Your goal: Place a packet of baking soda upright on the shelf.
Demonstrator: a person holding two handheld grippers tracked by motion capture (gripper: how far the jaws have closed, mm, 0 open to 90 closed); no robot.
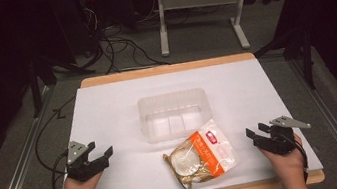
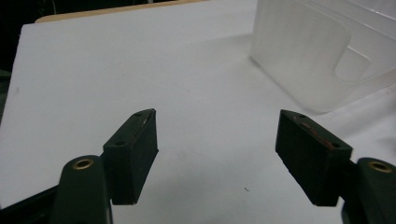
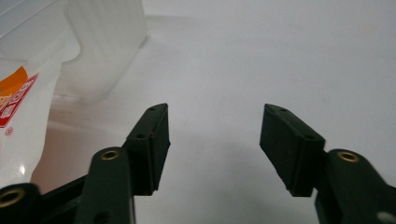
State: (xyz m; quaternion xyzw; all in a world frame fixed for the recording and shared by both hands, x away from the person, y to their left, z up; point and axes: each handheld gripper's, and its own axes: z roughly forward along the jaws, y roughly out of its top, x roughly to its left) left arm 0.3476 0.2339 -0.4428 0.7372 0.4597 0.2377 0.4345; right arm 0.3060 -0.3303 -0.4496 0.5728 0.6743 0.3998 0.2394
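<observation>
Both hands rest at the table's near edge, left gripper and right gripper spread and empty, flanking the snack bag touching the clear tub; its slick film could slip from a shallow pinch.

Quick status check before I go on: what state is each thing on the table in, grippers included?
Clear plastic container: upright, open on top, empty.
Snack bag: lying flat on the white table cover, just in front of the container, not held.
Left gripper: jaws open, holding nothing.
Right gripper: jaws open, holding nothing.
</observation>
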